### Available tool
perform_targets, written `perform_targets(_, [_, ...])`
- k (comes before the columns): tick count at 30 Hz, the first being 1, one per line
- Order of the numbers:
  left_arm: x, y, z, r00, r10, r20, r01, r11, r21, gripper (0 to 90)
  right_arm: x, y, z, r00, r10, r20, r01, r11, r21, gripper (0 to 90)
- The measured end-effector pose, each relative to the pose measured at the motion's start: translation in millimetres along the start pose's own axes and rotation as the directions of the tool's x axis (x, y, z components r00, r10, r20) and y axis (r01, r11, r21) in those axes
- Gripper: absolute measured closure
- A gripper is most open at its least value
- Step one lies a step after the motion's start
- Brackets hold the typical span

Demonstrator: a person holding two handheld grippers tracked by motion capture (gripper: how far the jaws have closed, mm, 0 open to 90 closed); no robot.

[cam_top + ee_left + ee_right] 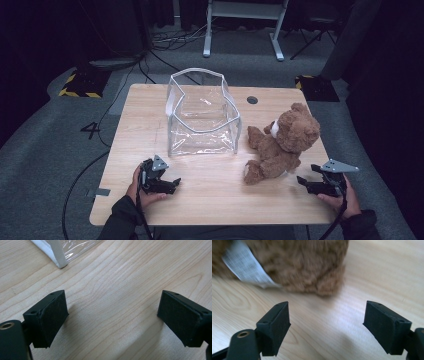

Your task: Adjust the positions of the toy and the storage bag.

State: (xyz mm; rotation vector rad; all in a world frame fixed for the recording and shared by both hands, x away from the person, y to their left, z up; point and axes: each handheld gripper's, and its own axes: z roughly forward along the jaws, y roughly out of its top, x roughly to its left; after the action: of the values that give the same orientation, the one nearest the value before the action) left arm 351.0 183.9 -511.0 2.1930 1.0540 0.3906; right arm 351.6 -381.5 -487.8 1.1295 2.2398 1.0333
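- Right gripper (325,327): jaws wide apart, holding nothing; the bear (294,265) sits just ahead of its fingertips, tag (245,267) trailing.
- Left gripper (112,320): jaws spread, empty; the bag (66,251) corner lies ahead.
- Risk: a shallow pinch of fur may slip, or a push may topple the bear.

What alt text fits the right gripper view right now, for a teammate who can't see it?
The right gripper has its two black jaws open just short of a brown teddy bear, touching nothing. A white printed label hangs from the plush onto the light wooden table.
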Motion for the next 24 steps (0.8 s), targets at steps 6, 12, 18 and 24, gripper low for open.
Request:
perform_targets(6, [0.0,0.0,0.0,1.0000,0.000,0.000,0.000,1.0000,0.000,9.4,5.6,12.3,-10.6,0.9997,-0.015,0.017,0.016,0.999,-0.045,20.5])
perform_targets(12, [0.0,0.0,0.0,1.0000,0.000,0.000,0.000,1.0000,0.000,9.4,6.1,20.3,-16.0,0.9995,-0.011,0.029,0.013,0.997,-0.083,20.1])
perform_targets(18, [0.0,0.0,0.0,1.0000,0.000,-0.001,0.000,1.0000,0.000,9.4,6.8,30.6,-20.7,0.9992,-0.010,0.039,0.015,0.993,-0.120,20.0])
perform_targets(24, [0.0,0.0,0.0,1.0000,0.000,0.000,0.000,1.0000,0.000,9.4,7.7,43.4,-24.8,0.9990,-0.005,0.043,0.011,0.987,-0.157,19.9])
